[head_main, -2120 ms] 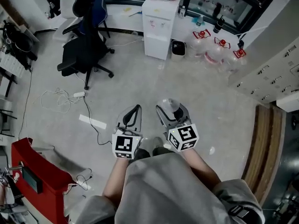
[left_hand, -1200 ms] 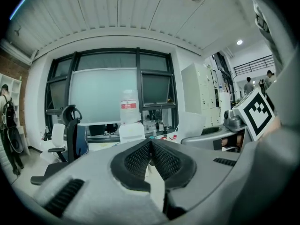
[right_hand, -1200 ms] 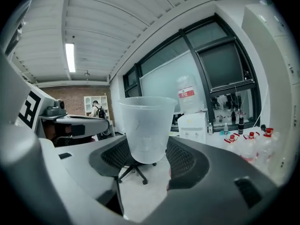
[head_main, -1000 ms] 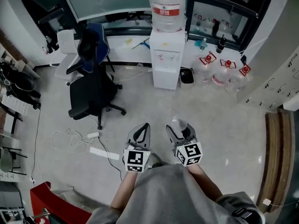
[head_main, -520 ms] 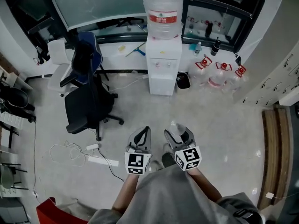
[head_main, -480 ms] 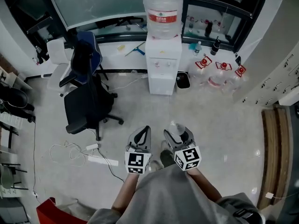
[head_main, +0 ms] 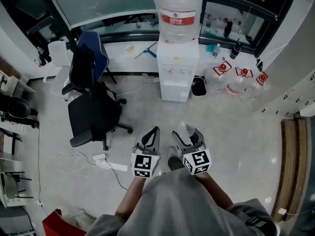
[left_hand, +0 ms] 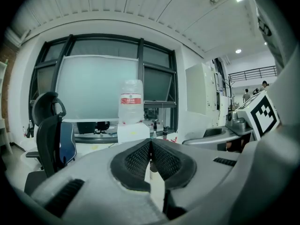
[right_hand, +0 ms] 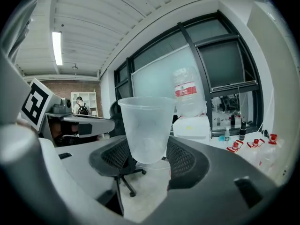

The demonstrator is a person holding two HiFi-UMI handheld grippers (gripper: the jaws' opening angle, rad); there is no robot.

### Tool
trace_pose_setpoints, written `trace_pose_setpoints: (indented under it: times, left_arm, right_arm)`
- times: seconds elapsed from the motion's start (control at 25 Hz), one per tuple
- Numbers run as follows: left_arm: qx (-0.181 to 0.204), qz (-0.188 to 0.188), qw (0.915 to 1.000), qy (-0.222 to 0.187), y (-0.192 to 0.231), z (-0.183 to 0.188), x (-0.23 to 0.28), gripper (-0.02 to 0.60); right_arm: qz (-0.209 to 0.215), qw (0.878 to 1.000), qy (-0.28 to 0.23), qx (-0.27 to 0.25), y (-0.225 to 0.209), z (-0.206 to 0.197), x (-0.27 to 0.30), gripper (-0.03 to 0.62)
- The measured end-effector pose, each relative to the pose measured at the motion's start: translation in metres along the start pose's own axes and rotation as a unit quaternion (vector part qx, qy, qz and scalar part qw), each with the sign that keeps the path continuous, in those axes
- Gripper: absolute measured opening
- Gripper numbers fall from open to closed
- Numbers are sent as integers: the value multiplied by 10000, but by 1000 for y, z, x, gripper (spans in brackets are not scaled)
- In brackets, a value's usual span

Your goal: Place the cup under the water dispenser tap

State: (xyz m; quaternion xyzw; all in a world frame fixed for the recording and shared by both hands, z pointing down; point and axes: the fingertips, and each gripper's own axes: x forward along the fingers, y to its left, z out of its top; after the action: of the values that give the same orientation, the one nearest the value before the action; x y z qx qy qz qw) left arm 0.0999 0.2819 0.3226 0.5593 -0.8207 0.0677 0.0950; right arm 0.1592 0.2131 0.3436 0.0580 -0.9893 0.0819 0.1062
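A clear plastic cup (right_hand: 147,127) stands upright between the pads of my right gripper (right_hand: 149,156), which is shut on its lower part. In the head view the cup (head_main: 182,129) sits at the tip of the right gripper (head_main: 187,133), above bare floor. My left gripper (head_main: 152,132) hangs beside it on the left, its jaws closed pad to pad with nothing between them (left_hand: 150,154). The white water dispenser (head_main: 179,73) with a big bottle (head_main: 178,11) on top stands ahead against the window wall, well apart from both grippers.
A black office chair (head_main: 92,116) and a blue-backed chair (head_main: 90,53) stand to the left. A black bin (head_main: 199,86) and water jugs with red caps (head_main: 242,79) lie right of the dispenser. Cables and a power strip (head_main: 100,158) lie on the floor at left.
Both grippers have been carried forward toward the dispenser, which now looks nearer and larger. The cup stays in the right gripper; the left stays shut.
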Motion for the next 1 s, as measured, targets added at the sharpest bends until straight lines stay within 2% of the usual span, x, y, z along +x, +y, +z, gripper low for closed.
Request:
trace_pose_setpoints:
  times: [0.24,0.56,0.8,1.0]
  left_arm:
    - [-41,-38,9999,120,21,14,59,9]
    - [169,-229,9993,255,27,24,114,9]
    - [307,-475,9979,322,48,28,150,9]
    - [454,-848,9949,293,83,25,186,9]
  right_arm:
    - [103,9998,1,-161,-35,20,47,245]
    - [119,9999,26,-32,-71,25,77,245]
    - [-55,9998,173,108,-85,16,108,247]
    - [-485,9987,113,130,-95,18,150,247]
